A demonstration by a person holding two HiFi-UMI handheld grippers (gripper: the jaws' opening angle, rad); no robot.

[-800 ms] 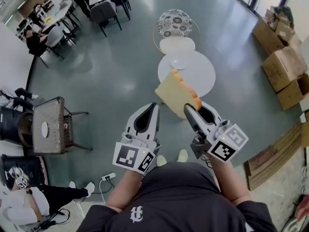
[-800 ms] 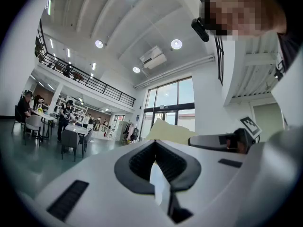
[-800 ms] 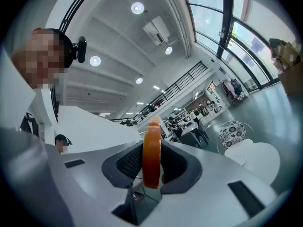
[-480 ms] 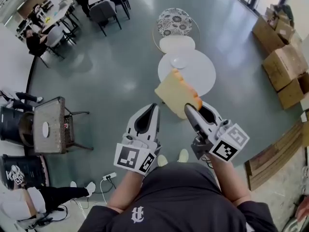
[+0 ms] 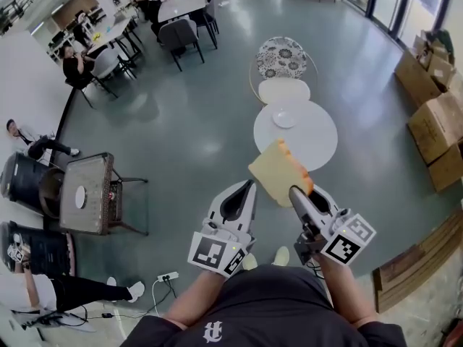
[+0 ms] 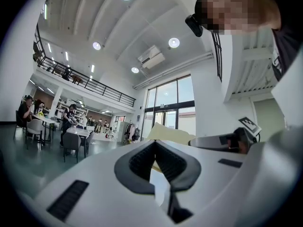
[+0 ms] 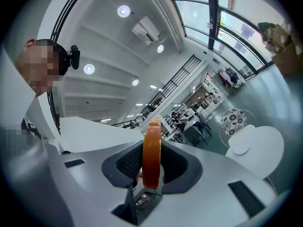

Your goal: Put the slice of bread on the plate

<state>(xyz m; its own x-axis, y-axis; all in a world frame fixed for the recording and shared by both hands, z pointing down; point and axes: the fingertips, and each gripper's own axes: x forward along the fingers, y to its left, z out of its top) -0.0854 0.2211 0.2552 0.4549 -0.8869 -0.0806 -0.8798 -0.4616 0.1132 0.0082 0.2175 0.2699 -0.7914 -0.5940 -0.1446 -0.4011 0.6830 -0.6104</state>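
Observation:
My right gripper [image 5: 296, 189] is shut on a slice of bread [image 5: 277, 170], pale yellow with an orange crust, held up on edge in the air. In the right gripper view the crust [image 7: 151, 150] stands edge-on between the dark pads. Beyond the bread, a small white plate [image 5: 285, 118] lies on a round white table [image 5: 307, 147]; the plate [image 7: 241, 148] also shows at the right of the right gripper view. My left gripper [image 5: 250, 183] hovers beside the right one, shut with nothing in it [image 6: 155, 144].
A white stool [image 5: 284, 90] and a chair with a patterned cushion [image 5: 282, 53] stand behind the round table. Cardboard boxes [image 5: 434, 121] pile up at the right. A wicker side table [image 5: 85, 194] and a dark bin [image 5: 25, 183] are at the left. People sit at far tables.
The whole head view has slid down and to the right, so the table and both grippers sit lower in frame. The bread stays gripped; the grippers keep their spacing.

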